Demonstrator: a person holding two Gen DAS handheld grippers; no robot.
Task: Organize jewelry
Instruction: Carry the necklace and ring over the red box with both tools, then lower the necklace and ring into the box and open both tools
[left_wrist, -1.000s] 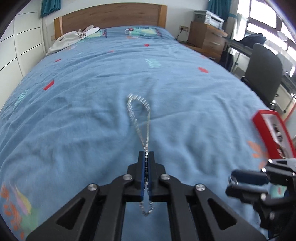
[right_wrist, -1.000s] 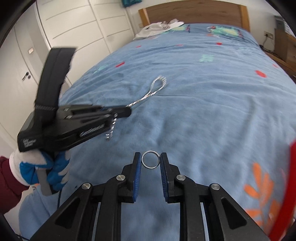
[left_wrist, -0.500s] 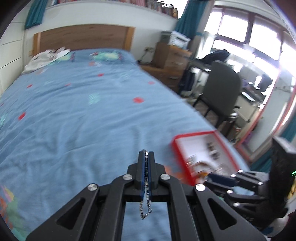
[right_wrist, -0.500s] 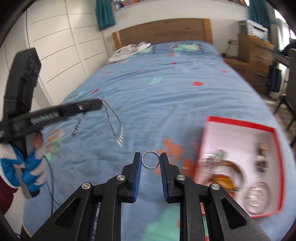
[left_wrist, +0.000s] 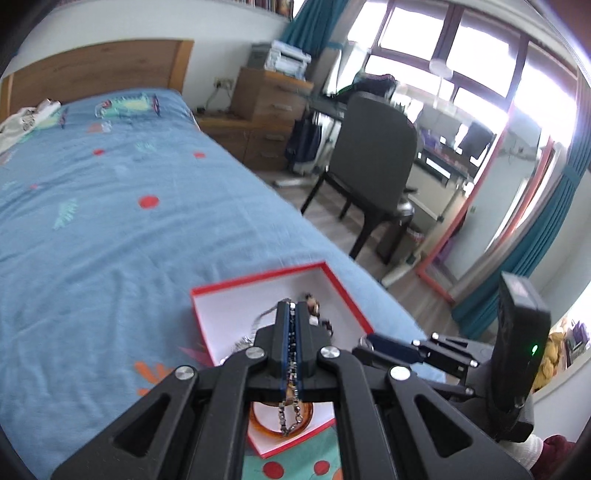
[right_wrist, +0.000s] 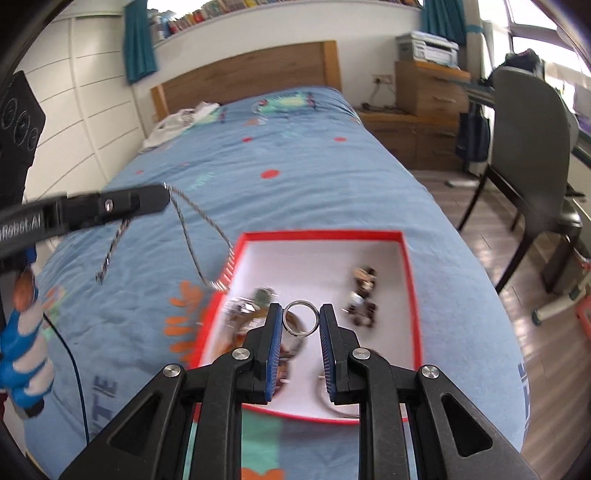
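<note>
"Robot.AI" on left claw (right_wrist: 164, 194) body.

Both wrist views angled down, sharing the slightly blurred red box (left_wrist: 334, 275).

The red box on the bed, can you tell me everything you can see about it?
The red box is a shallow, open tray, seemingly cardboard, with red walls and a white floor. It lies flat on the blue bedspread near the bed's edge. Inside lie an amber bangle, a dark beaded piece and some blurred silvery jewelry. The silver chain hanging from the left gripper drapes over its left wall.
</note>
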